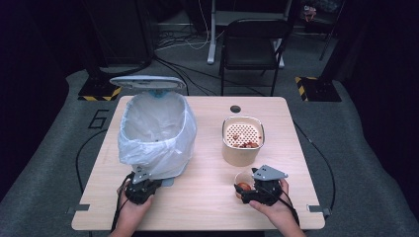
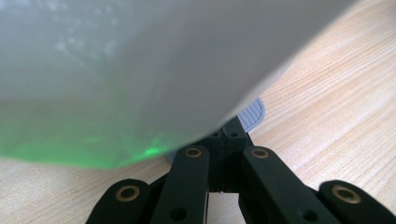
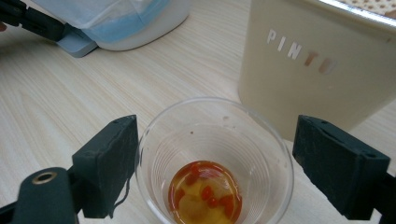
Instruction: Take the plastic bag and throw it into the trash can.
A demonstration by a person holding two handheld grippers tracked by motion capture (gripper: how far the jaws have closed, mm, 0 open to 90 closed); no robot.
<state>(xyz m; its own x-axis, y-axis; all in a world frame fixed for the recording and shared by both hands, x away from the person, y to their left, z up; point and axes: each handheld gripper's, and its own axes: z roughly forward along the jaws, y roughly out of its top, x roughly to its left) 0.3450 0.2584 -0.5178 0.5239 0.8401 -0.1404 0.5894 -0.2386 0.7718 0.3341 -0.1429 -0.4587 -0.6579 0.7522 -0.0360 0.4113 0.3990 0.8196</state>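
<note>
Evidently, these are the points that matter now.

Step in hand: judged from the scene, the clear plastic cup (image 3: 215, 163) is about to be grasped so its leftovers can be tipped out; the grasp is not yet made.

Cup: it stands upright on the counter (image 1: 207, 187), just in front of the beige strainer bucket (image 1: 242, 140), near it but not touching. A shallow pool of amber liquid with red bits (image 3: 205, 191) lies at its bottom.

Right gripper (image 3: 215, 161): its jaws are spread wide, one on each side of the cup. The left pad looks to be at the rim or just off it; the right pad stands clear of the wall.

Left gripper (image 2: 224, 135): its jaws are pressed together at the grey pedal (image 2: 251, 113) at the foot of the white bin (image 1: 155, 133), seemingly bearing on it; the bin's lid (image 1: 147, 81) stands raised.

Bin: lined with a clear bag, open at the top, on the left part of the counter, well apart from the cup.

Strainer bucket: its perforated insert (image 1: 242, 132) already holds some reddish scraps.

Next move: probably to close the right jaws gently on the cup, since thin plastic buckles easily, then lift it level so the liquid stays in.

Risk: a hard squeeze or early tilt could spill onto the counter.
</note>
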